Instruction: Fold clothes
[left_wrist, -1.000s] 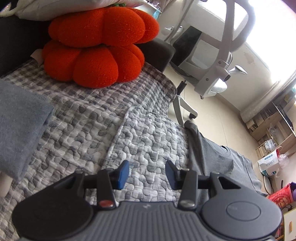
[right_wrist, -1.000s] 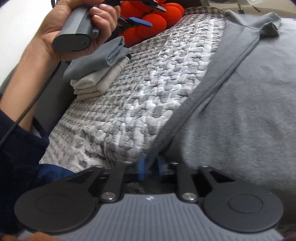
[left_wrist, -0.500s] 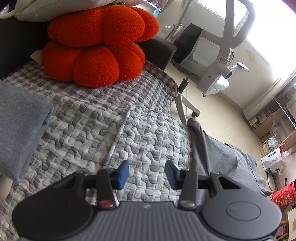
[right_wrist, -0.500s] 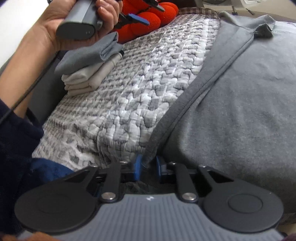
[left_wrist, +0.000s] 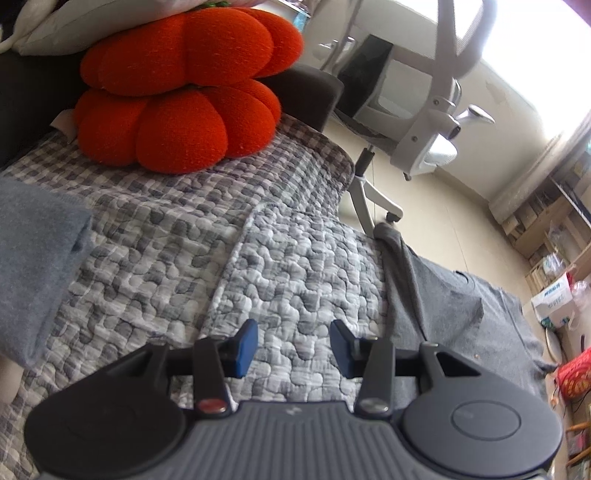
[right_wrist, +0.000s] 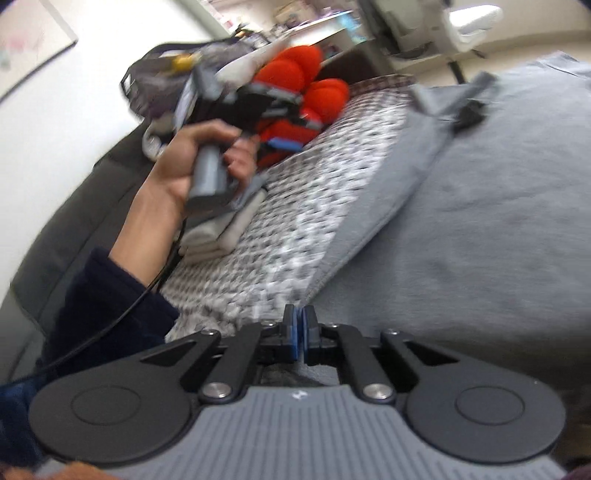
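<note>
- The right gripper (right_wrist: 299, 334), seen in the right wrist view, is pinching the near edge of the plain grey knit garment (right_wrist: 480, 229); its blue pads are pressed together on the fabric hem, which is disappearing between them.
- The grey garment is lying spread over the right part of the grey-and-white pebble-patterned quilted bed cover (right_wrist: 295, 229), with one long folded edge running diagonally from the near pinch toward the far collar.
- The left gripper (left_wrist: 293, 345) is hovering above the quilt with its jaws spread and nothing between them; the garment's left edge (left_wrist: 436, 295) is lying just to its right.
- The person's left hand (right_wrist: 207, 162) is gripping that tool's handle, held above a stack of folded grey and beige clothes (right_wrist: 221, 225) at the left of the bed.
- Two stacked orange pumpkin-shaped plush cushions (left_wrist: 177, 107) are sitting at the far end, with a white office chair (left_wrist: 436, 122) beyond on the floor.
- Judged step: the first fold appears to be starting, one corner being secured.
- The next move likely calls for the left tool to reach right, clamp the garment's far edge or shoulder, so both can carry the side over together.
- A white bag (left_wrist: 554, 299) at the far right is bearing blue print, too small to read; no other writing is legible.
</note>
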